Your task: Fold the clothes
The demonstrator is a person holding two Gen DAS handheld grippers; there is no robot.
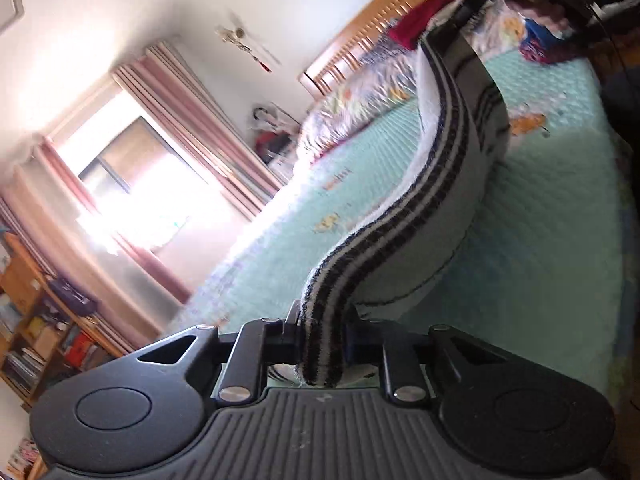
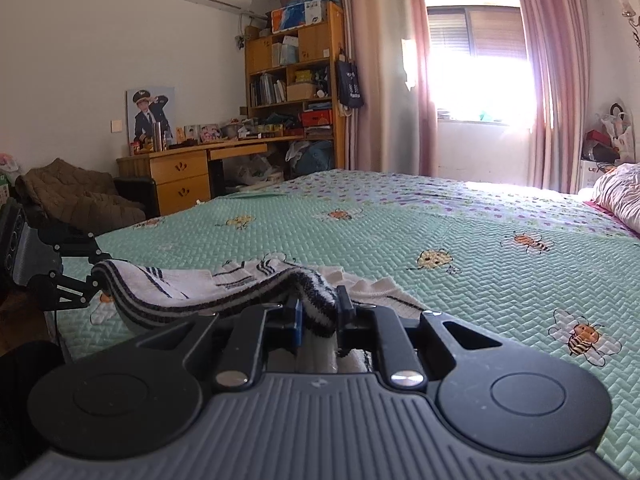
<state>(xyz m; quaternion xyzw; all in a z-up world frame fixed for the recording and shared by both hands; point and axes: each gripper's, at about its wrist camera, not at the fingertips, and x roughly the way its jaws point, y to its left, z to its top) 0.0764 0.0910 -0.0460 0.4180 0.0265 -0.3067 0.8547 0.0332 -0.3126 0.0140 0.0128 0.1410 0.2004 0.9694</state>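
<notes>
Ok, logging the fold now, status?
Left gripper and right gripper both shut on striped garment. Hem lifted over bed. Nothing obstructing.

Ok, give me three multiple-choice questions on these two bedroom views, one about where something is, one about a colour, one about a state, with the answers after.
1. Where does the garment lie?
A. On the bedspread
B. On the desk
C. On the floor

2. What colour are the stripes along its ribbed edge?
A. Red
B. Dark navy or black
C. Yellow

3. How is the right hand-held gripper?
A. Open above the bed
B. Shut on nothing
C. Shut on the garment

Answers:
1 A, it is spread over the green bee-print bedspread.
2 B, dark bands alternate with white.
3 C, the striped edge is pinched between its fingers; the left hand-held gripper pinches it too.
</notes>
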